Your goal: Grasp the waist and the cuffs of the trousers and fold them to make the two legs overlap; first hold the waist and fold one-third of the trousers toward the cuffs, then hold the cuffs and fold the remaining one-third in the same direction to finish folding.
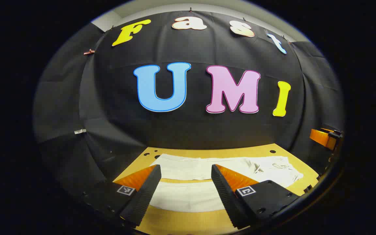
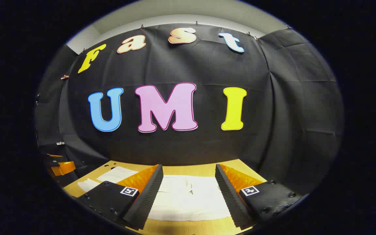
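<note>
White trousers [image 1: 184,197] lie flat on the wooden table [image 1: 181,223], both legs running side by side with a narrow strip of wood between them. The crumpled waist end [image 1: 273,169] lies to the right. My left gripper [image 1: 185,168] hangs open above the legs, holding nothing. In the right gripper view the trousers [image 2: 188,199] lie under my right gripper [image 2: 188,167], which is open and empty over the waist part. The legs [image 2: 116,174] stretch away to the left there. The other gripper's body [image 1: 325,137] shows at the far right of the left gripper view.
The black cloth wall stands close behind the table's far edge [image 2: 191,169]. Small holes [image 1: 273,151] dot the tabletop near its back corners. The left gripper's body [image 2: 60,166] shows at the left rim of the right gripper view.
</note>
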A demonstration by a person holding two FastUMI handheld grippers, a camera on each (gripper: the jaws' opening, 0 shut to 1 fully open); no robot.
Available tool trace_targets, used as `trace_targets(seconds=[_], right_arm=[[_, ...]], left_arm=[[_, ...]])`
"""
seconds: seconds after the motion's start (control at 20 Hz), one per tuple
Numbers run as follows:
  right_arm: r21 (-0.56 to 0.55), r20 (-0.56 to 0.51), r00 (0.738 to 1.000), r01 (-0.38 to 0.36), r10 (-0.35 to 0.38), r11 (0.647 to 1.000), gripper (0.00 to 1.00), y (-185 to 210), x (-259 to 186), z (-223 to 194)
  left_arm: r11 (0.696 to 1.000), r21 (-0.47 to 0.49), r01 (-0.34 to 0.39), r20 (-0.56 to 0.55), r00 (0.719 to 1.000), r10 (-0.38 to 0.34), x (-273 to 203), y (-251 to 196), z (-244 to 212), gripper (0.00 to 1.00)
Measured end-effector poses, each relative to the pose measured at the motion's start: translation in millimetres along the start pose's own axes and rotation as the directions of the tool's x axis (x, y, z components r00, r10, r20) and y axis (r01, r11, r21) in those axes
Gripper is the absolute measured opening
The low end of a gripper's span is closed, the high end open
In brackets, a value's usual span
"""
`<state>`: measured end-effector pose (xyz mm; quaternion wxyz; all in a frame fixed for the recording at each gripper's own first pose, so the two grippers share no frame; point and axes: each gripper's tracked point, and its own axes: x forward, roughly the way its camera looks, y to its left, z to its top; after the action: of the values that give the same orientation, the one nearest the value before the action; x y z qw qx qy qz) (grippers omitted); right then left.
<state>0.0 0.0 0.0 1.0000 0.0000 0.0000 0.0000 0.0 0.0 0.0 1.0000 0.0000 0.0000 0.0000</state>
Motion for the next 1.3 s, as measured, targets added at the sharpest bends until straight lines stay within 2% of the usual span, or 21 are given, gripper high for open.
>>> trace_targets(seconds=[0.25,0.4,0.6,0.8,1.0,1.3], right_arm=[[-0.057,-0.027,0.998,0.048,-0.049,0.997,0.98,-13,5,-10],[-0.012,-0.056,0.997,0.053,-0.054,0.999,0.98,-15,10,-14],[-0.051,-0.044,0.998,0.041,-0.044,0.998,0.98,-12,18,-9],[-0.011,-0.066,0.998,-0.005,0.004,1.000,0.98,-3,23,-14],[-0.016,-0.072,0.997,-0.003,0.002,1.000,0.98,-8,28,-15],[-0.098,-0.089,0.996,-0.026,0.017,0.995,0.98,-24,45,-18]], left_arm=[[1.000,0.026,0.018,-0.013,1.000,-0.017,5,-1,-7,0.97],[0.999,0.024,0.043,-0.030,0.999,-0.042,7,-6,-11,0.97],[0.997,0.032,0.065,-0.027,0.998,-0.064,13,-12,-9,0.97],[0.996,0.053,0.077,-0.020,0.997,-0.076,12,-17,-10,0.98],[0.994,0.061,0.086,-0.032,0.996,-0.084,14,-19,-14,0.97],[0.997,0.024,0.077,-0.046,0.996,-0.076,18,-15,-19,0.97]])
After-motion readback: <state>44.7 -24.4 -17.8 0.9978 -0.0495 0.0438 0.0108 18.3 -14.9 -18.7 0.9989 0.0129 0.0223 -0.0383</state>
